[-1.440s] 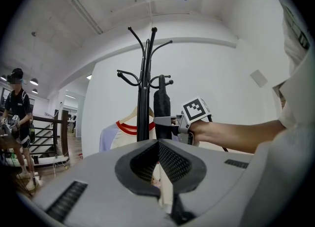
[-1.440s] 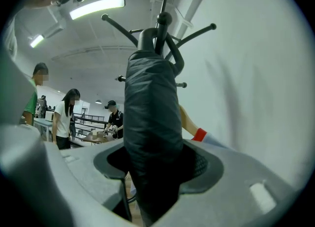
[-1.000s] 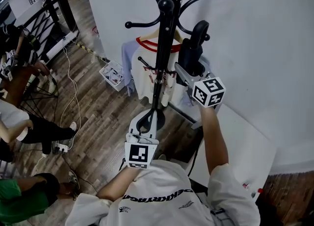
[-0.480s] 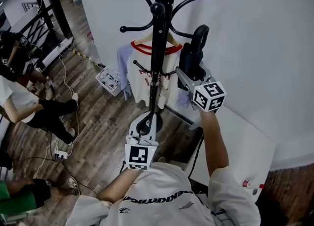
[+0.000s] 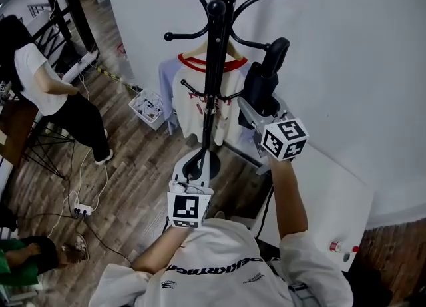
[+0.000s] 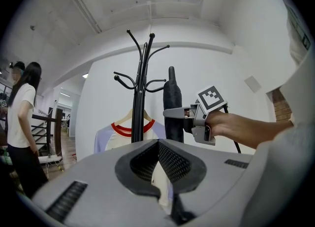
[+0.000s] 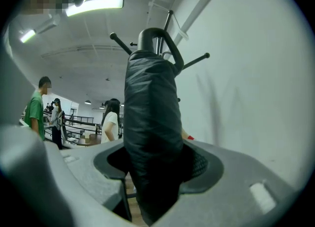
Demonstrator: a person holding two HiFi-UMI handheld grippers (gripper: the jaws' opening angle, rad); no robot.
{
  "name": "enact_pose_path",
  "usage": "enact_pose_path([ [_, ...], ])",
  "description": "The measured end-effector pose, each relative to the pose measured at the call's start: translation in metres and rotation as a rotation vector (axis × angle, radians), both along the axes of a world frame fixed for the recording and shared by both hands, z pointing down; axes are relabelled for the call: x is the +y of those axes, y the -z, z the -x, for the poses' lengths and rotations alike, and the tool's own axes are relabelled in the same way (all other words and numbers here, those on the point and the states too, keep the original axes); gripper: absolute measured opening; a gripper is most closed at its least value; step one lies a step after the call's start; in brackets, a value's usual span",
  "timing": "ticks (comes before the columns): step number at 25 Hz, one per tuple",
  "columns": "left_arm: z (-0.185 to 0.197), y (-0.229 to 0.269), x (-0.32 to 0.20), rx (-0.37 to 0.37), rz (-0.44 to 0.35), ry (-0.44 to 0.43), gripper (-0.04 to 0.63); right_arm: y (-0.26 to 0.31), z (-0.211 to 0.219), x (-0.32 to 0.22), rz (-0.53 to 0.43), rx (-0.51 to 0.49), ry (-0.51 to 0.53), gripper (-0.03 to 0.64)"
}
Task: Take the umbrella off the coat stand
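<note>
White wall (image 5: 373,66) close behind umbrella (image 5: 261,89)

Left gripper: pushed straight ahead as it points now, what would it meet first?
Probably the coat stand's pole, just left of its line; missing that, the hanging shirt behind. Depth is unclear.

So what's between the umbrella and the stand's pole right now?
Only the stand's short hook, curving from the pole towards the umbrella in the right gripper; the head view shows it. A shirt hangs behind.
</note>
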State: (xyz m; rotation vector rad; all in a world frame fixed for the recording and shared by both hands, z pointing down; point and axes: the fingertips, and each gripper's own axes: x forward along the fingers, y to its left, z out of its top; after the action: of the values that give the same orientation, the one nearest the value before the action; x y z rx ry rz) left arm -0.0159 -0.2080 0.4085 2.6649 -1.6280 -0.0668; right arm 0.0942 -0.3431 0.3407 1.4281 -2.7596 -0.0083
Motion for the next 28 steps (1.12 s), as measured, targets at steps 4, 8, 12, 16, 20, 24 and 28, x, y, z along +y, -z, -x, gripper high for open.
enact_pose_path([
  [4,0.004,0.002,0.000,0.001,-0.004,0.007,-0.003,-0.002,0.001,0.010,0.025,-0.051,-0.013,0.275],
  [8,0.008,0.003,0.002,0.002,-0.006,0.013,-0.003,-0.006,0.003,0.026,0.009,-0.030,-0.047,0.275],
  [12,0.011,0.004,0.002,0.006,-0.009,0.021,-0.003,-0.011,0.007,0.040,0.006,-0.042,-0.062,0.275],
  [16,0.013,0.006,0.005,0.012,-0.012,0.026,-0.003,-0.013,0.012,0.055,0.003,-0.056,-0.077,0.275],
  [20,0.016,0.006,0.004,0.013,-0.014,0.034,-0.003,-0.018,0.020,0.066,-0.004,-0.051,-0.091,0.275],
  [24,0.015,0.008,0.005,0.029,-0.012,0.028,-0.003,-0.029,0.026,0.075,0.016,-0.059,-0.094,0.275],
  [28,0.016,0.009,0.006,0.038,-0.008,0.030,-0.003,-0.040,0.029,0.083,0.036,-0.071,-0.108,0.275],
])
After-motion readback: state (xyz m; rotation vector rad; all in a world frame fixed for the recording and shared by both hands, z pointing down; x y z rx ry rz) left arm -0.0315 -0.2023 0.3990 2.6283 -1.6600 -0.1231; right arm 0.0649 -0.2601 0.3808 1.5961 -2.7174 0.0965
